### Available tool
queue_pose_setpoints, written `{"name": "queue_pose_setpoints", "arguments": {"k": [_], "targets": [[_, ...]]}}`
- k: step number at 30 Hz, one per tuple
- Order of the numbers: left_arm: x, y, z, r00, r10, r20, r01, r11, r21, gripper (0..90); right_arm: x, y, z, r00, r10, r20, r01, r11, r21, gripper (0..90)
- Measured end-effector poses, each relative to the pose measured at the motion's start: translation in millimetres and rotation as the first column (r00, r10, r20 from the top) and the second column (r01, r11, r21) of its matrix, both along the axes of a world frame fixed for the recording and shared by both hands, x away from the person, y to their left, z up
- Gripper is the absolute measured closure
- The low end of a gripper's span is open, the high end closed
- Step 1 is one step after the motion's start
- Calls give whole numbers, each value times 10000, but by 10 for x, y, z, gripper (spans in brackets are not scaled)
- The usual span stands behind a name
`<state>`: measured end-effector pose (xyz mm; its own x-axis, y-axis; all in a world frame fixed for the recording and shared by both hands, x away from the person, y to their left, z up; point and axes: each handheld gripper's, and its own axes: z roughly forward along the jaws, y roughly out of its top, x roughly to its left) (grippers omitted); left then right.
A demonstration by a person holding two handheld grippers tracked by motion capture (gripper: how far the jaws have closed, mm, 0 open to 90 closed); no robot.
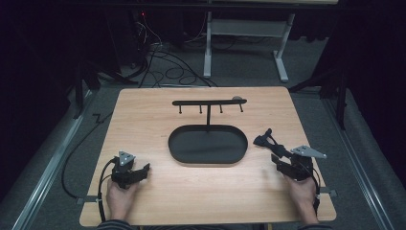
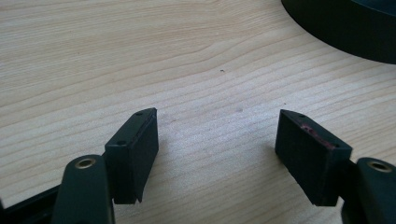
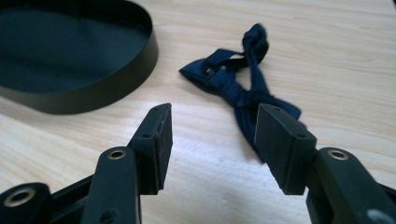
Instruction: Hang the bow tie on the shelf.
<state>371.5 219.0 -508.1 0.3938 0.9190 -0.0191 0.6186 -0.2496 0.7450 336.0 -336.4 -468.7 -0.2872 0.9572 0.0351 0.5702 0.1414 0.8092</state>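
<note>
Bow tie (image 3: 238, 81): dark blue, lying on the table (image 1: 143, 115), just right of the tray (image 1: 178, 143).
Right gripper (image 3: 212, 140): jaws apart, near the bow tie.
Left gripper (image 2: 217, 140): jaws apart over bare wood.

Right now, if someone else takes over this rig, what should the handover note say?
Left gripper: open, holding nothing, low over the table near its front left, beside the black oval tray.
Right gripper: open, holding nothing, pointed at the dark blue bow tie, its right jaw close beside the tie's near end.
The bow tie lies flat on the wood, right of the tray, outside it. The hook stand rises behind the tray, its pegs bare.
Done: nothing picked up. Left: probably grasp the tie and move it, perhaps to the stand.
</note>
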Motion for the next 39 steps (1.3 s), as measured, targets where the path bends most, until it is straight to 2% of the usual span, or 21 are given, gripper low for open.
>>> {"name": "queue_pose_setpoints", "arguments": {"k": [8, 11, 17, 25, 27, 35, 39], "targets": [[0, 0, -1, 10000, 7, 13, -7, 10000, -6, 307, 98, -91, 107, 9997, -255, 45, 254, 9995, 201, 490], [0, 0, 0, 10000, 1, -1, -1, 10000, -5, 307, 183, -122, 157, 9992, -410, 12, 409, 9986, 335, 496], [0, 1, 0, 10000, 8, 2, -8, 10000, -14, 306, 301, -123, 217, 9983, -574, -127, 578, 9977, 355, 506], [0, 1, 0, 10000, 0, -3, 0, 10000, -4, 307, 468, -104, 293, 9980, -536, -334, 545, 9982, 253, 527], [0, 1, 0, 10000, 8, 2, -8, 10000, -13, 307, 486, -103, 294, 9983, -496, -312, 502, 9985, 204, 528], [0, 1, 0, 10000, 6, 0, -6, 10000, -18, 307, 699, -42, 279, 9959, -537, -725, 533, 9985, -76, 559], [0, 1, 0, 10000, 0, -1, 0, 10000, -12, 307, 758, -19, 237, 9941, -550, -937, 550, 9985, -24, 576]]}}
